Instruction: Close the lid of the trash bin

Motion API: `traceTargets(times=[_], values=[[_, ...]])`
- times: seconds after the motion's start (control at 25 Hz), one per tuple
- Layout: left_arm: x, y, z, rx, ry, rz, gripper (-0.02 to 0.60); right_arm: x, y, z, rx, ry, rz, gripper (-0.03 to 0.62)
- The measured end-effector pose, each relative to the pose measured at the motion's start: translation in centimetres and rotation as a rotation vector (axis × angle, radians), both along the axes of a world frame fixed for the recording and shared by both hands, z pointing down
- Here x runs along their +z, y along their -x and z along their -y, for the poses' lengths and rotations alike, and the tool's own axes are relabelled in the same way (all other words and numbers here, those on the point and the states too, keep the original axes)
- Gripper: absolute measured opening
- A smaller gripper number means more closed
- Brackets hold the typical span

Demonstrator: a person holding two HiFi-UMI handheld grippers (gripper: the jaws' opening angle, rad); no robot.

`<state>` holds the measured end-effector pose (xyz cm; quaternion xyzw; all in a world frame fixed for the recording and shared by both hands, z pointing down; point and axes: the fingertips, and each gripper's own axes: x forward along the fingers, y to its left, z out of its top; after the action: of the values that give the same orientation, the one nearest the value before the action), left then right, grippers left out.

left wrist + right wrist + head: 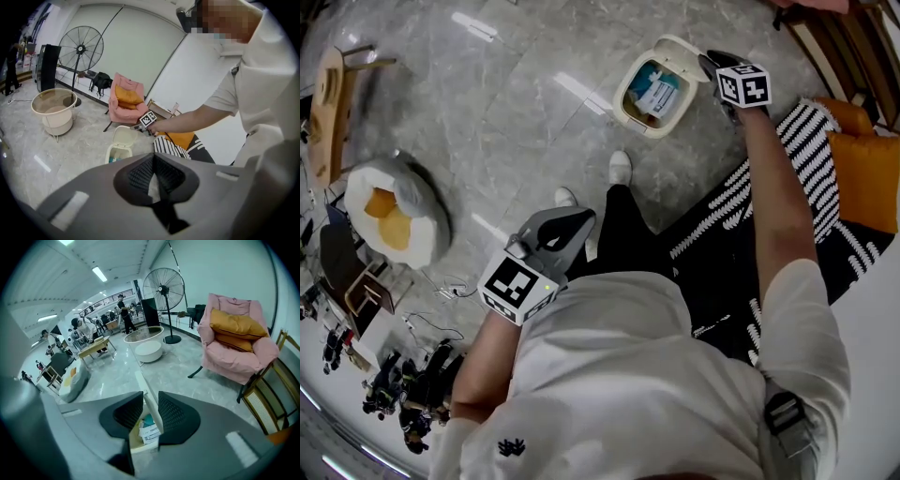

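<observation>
My right hand-held gripper (150, 411) sits spread around the cream plastic bin lid (148, 399); my left hand-held gripper (153, 161) is pressed together, empty. I should tip the lid down slowly.

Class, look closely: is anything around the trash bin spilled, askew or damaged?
Nothing stands out. The trash bin stands upright, lid raised, rubbish inside; the right gripper straddles the lid.

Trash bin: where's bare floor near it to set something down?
Bare marble floor lies left of the trash bin, out to the egg cushion. There is a tighter strip between bin and shoes. Crowded right: the right gripper has its tongs astride the lid, with the striped rug beyond.
</observation>
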<state>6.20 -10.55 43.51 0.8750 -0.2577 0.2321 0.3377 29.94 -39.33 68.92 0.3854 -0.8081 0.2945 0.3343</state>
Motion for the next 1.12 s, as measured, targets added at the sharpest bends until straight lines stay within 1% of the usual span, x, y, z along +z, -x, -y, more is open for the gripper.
traceTargets(times=[0.12, 0.28, 0.52, 0.76, 1.12], values=[[-0.1, -0.3, 0.0, -0.006, 0.009, -0.012, 0.057, 0.2, 0.3, -0.5, -0.006, 0.001, 0.010, 0.077], [-0.2, -0.8, 0.2, 0.001, 0.002, -0.018, 0.057, 0.2, 0.6, -1.0, -0.007, -0.001, 0.022, 0.075], [-0.2, -0.9, -0.3, 0.010, 0.005, -0.025, 0.057, 0.6, 1.9, -3.3, -0.032, 0.019, 0.049, 0.076], [-0.4, -0.6, -0.3, 0.015, -0.009, -0.039, 0.057, 1.0, 3.4, -5.5, -0.055, 0.030, 0.040, 0.077], [-0.1, 0.4, -0.6, 0.020, -0.004, -0.046, 0.057, 2.4, 5.2, -8.8, -0.087, 0.057, 0.030, 0.079]])
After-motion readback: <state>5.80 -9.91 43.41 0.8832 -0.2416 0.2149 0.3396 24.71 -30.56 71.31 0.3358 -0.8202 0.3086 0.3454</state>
